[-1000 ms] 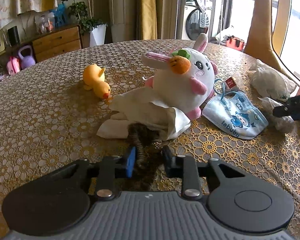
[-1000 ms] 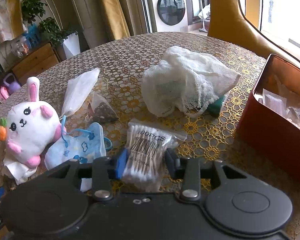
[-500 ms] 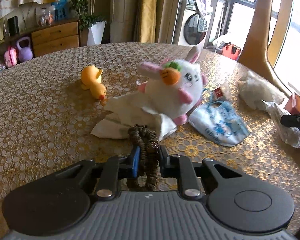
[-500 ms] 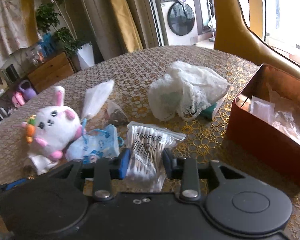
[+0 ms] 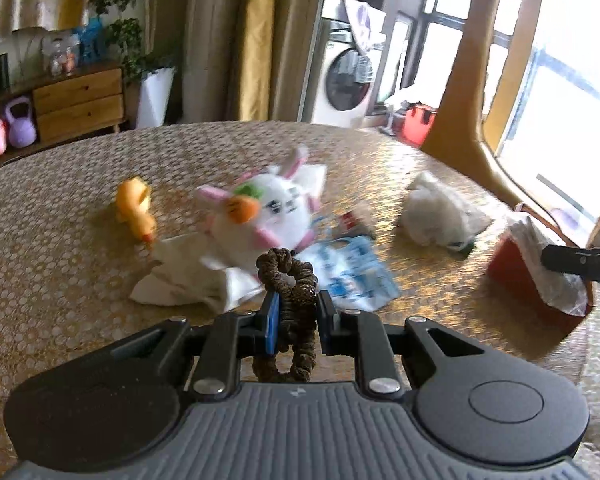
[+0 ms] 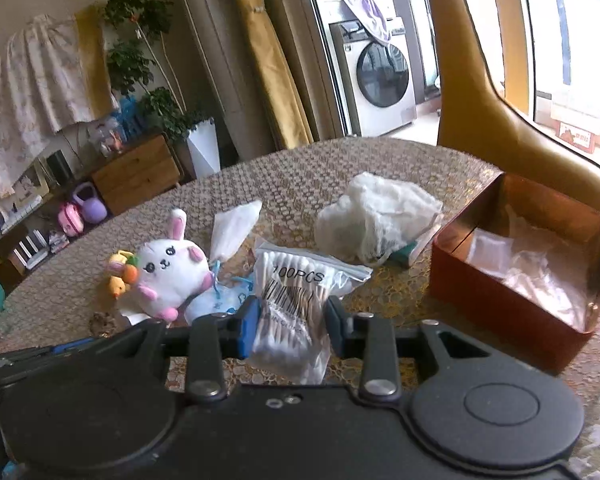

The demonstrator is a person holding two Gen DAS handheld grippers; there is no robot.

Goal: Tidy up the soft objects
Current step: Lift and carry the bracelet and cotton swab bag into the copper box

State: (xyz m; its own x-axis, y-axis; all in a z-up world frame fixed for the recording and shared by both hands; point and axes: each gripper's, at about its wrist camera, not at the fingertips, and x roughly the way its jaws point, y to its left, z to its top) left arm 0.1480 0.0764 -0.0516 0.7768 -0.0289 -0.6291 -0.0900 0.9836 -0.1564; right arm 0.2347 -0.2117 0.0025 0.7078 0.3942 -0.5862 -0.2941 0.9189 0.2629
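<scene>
Left hand-held gripper [image 5: 294, 316]: closed narrowly on a brown hair scrunchie [image 5: 290, 280], which is pinched at mid-loop and carried above the desk [image 5: 60, 280], lower centre of the left wrist frame.
Scrunchie risk: loops hang free above and below the pads; a slip is judged possible if the pinch is loosened, since only part of the fabric is caught.
Right hand-held gripper [image 6: 292, 322]: closed on a clear bag of cotton swabs [image 6: 296, 300], lower centre of the right wrist frame.
Swab bag risk: the slick plastic is held near its lower half; it could slide out or sag during a tilt.
Red box [image 6: 516, 280]: seen at right of the right wrist frame, open, already part-filled with white packets.
Box risk: the bag might be caught on the near rim if it is lowered too early.
Remaining items: bunny plush [image 6: 172, 276], child's mask [image 5: 348, 276], yellow duck [image 5: 134, 210] and gauze bundle [image 6: 376, 216] are left on the desk, mid-frame.
Crowding risk: two hand-held grippers approaching one box could be brought into collision.
</scene>
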